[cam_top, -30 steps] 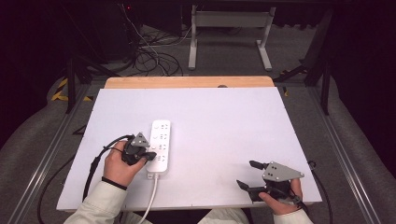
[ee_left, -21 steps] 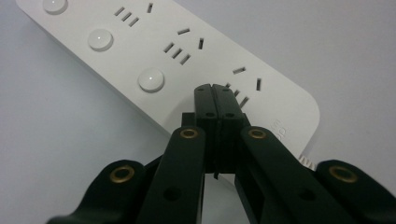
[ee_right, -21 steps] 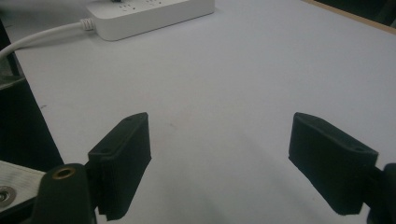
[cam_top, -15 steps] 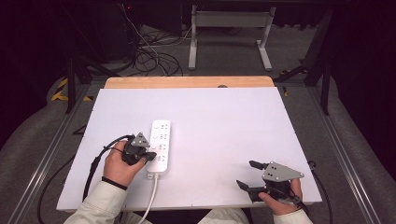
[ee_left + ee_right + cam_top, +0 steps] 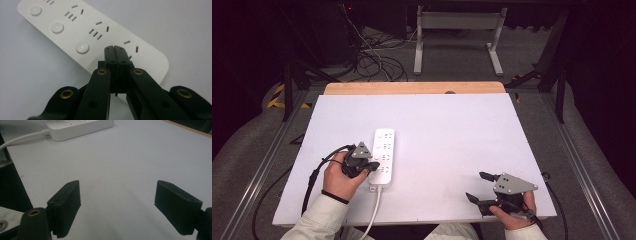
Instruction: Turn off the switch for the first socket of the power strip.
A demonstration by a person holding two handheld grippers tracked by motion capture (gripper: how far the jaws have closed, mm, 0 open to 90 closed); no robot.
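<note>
- High view: a white power strip (image 5: 383, 157) lies on the left half of the white counter (image 5: 452, 130), its cord (image 5: 373, 212) running off the near edge toward the person.
- Left hand-held gripper (image 5: 371, 167) sits at the strip's near-left side, its tips over the strip's lower end.
- Left gripper view: the jaws are pressed together with nothing between them, and their joined tip (image 5: 115, 48) rests on or just above the power strip (image 5: 75, 32), beside the nearest round button (image 5: 82, 47). Whether it actually touches the surface, I cannot tell.
- Two more buttons (image 5: 57, 27) farther along look the same; none shows a clear pressed or lit state.
- Right hand-held gripper (image 5: 481, 187) rests at the near-right corner of the counter, jaws spread wide and empty, well apart from the strip.
- Judgement: the work looks to be pressing a switch on the strip with the closed tip. The approach seems complete; the press itself, or its release, remains unconfirmed.
</note>
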